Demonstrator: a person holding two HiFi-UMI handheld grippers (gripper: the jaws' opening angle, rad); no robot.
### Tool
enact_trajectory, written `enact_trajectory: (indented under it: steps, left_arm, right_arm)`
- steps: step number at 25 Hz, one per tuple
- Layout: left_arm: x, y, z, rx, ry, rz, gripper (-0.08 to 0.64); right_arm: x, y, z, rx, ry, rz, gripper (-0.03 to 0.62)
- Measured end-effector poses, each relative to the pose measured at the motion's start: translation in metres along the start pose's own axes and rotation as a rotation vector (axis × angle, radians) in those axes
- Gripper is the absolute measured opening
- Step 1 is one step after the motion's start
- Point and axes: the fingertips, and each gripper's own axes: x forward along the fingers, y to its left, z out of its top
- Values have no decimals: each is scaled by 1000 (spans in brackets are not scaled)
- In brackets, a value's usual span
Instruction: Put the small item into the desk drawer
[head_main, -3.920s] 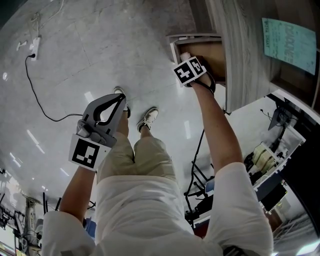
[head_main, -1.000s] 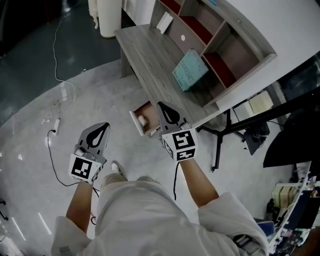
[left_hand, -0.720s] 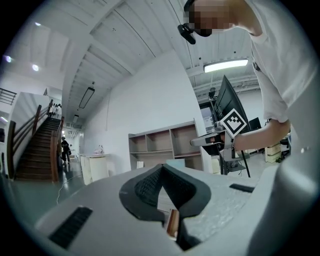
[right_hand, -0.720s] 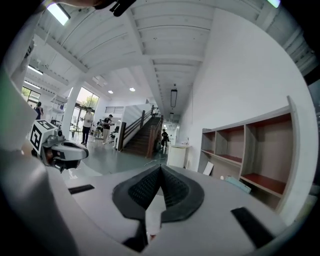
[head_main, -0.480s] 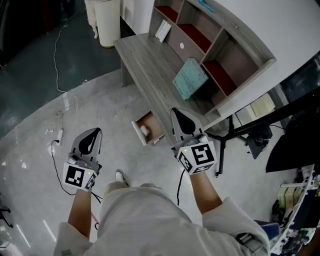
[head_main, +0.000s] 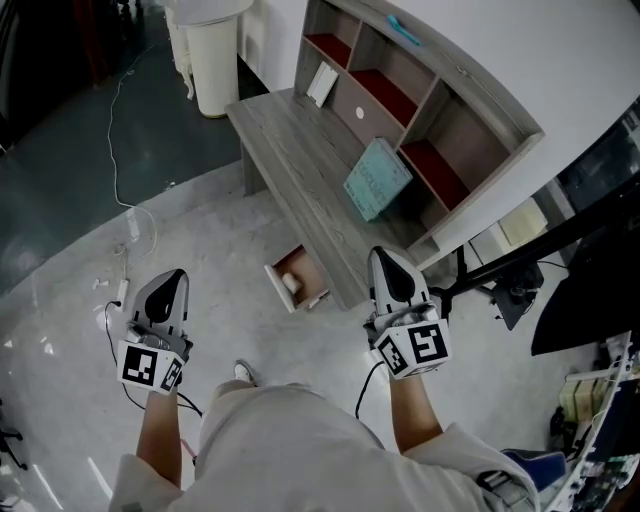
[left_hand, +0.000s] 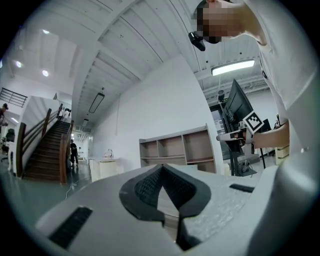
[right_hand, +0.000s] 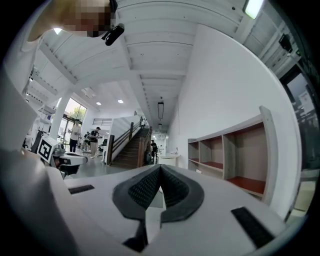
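In the head view the grey desk has its small drawer pulled open, and a small white item lies inside. My right gripper hangs right of the drawer over the desk's front corner, shut and empty. My left gripper is well left of the drawer above the floor, also shut with nothing in it. In the left gripper view my left gripper shows its jaws closed tip to tip. The right gripper view shows my right gripper the same way. Neither touches the drawer.
A teal booklet leans on the desk against the shelf unit. A white bin stands past the desk's far end. A power strip and cable lie on the floor at left. A black stand is at right.
The view has pulled back from the desk. The right gripper, at the drawer earlier, has come away to the right and lower in the frame; the left gripper has drifted down and left.
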Motion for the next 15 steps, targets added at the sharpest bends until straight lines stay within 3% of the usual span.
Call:
enact_trajectory:
  steps: [10,15]
  left_arm:
    - [-23,19,11,-89,-43,62,6]
    - [-29,26,11,-86,-47,71,6]
  right_arm:
    - [-28,-8,10,-14,-8,-72,-3]
    - [-32,-5,9,7,-9,-103,-3]
